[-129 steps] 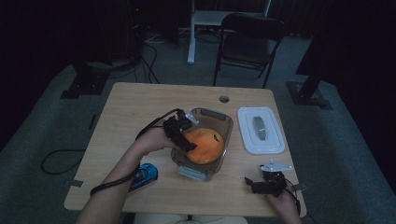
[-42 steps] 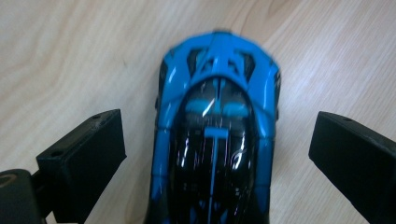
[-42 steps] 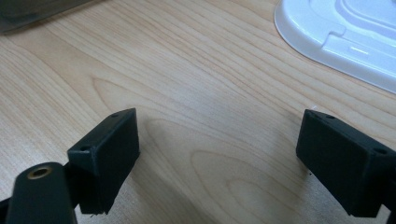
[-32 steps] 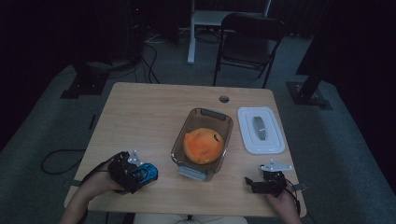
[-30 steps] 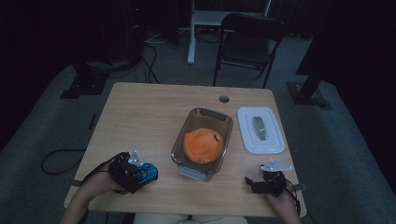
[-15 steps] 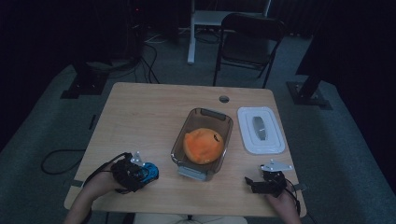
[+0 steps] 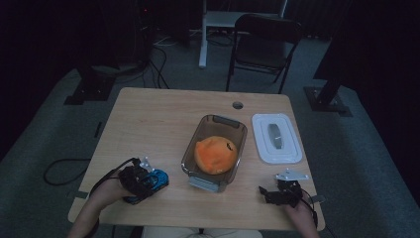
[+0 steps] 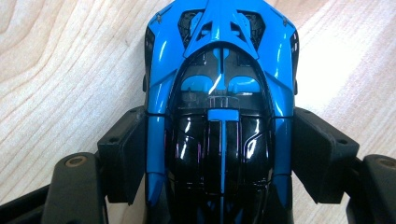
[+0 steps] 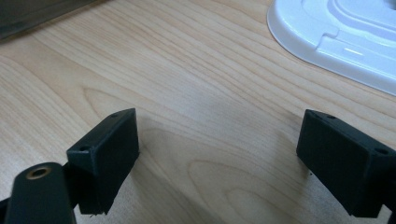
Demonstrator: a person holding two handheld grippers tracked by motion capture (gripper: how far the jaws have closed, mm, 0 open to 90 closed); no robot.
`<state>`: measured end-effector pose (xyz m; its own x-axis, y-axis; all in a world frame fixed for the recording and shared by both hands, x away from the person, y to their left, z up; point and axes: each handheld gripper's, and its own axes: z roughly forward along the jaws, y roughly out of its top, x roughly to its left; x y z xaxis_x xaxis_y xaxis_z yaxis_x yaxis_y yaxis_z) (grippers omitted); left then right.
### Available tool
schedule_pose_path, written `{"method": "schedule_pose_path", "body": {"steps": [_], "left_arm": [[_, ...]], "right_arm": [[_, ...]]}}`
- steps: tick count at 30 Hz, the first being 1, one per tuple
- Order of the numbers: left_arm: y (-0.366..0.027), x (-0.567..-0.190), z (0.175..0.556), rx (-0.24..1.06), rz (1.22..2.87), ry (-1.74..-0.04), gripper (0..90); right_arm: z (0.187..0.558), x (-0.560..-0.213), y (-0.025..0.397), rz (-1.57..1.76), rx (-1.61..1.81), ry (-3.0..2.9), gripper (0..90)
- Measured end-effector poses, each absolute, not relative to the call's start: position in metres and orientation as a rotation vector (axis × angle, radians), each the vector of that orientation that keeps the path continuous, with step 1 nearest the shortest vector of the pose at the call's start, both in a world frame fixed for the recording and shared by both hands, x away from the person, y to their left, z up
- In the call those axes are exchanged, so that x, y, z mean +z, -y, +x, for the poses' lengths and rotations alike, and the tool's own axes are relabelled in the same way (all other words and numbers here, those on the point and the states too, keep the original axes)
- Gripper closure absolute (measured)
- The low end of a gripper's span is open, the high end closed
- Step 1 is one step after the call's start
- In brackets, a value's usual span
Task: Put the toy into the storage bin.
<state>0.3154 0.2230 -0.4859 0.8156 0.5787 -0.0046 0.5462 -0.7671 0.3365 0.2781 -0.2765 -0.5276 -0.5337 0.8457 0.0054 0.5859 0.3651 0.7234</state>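
A blue and black toy car (image 8: 219,93) lies on the wooden table (image 7: 158,119) near its front left corner, and it is small in the high view (image 7: 158,179). My left gripper (image 8: 219,140) has a black jaw against each side of the car, shut on it; in the high view that gripper (image 7: 141,178) sits just left of the car. My right gripper (image 7: 270,193) rests at the front right of the table. Its jaws (image 9: 224,140) stand wide open over bare wood.
A clear glass dish (image 7: 218,120) holding a round orange thing (image 7: 215,153) stands mid-table. A white lid (image 7: 276,138) lies to its right, its edge close ahead of my right gripper (image 9: 345,32). A chair (image 7: 262,34) stands beyond the table.
Four seconds ago my left gripper was at the dish over the orange thing; it is now at the toy car. Over the last second it barely shifted. The right gripper stayed still.
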Motion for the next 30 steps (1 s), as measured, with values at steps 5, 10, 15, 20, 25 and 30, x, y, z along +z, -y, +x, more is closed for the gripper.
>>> {"method": "schedule_pose_path", "body": {"steps": [5, 10, 15, 20, 25, 30], "left_arm": [[-0.222, -0.483, 0.317, 0.135, 2.666, -0.865, 28.4], [-0.223, -0.479, 0.318, 0.135, 2.655, -0.869, 28.5], [-0.223, -0.479, 0.321, 0.121, 2.66, -0.866, 28.5], [-0.221, -0.476, 0.321, 0.125, 2.646, -0.867, 28.5], [-0.223, -0.469, 0.324, 0.143, 2.649, -0.877, 28.5], [-0.222, -0.469, 0.325, 0.155, 2.669, -0.883, 28.5]], "right_arm": [[0.278, -0.528, 0.276, 1.256, 0.971, -2.26, 12.4], [0.279, -0.527, 0.27, 1.266, 0.96, -2.254, 12.3], [0.281, -0.524, 0.255, 1.225, 0.956, -2.262, 12.4], [0.285, -0.516, 0.237, 1.17, 1.02, -2.256, 12.4], [0.288, -0.512, 0.218, 1.134, 1.049, -2.264, 12.4], [0.29, -0.516, 0.194, 1.072, 1.034, -2.32, 12.4]]}}
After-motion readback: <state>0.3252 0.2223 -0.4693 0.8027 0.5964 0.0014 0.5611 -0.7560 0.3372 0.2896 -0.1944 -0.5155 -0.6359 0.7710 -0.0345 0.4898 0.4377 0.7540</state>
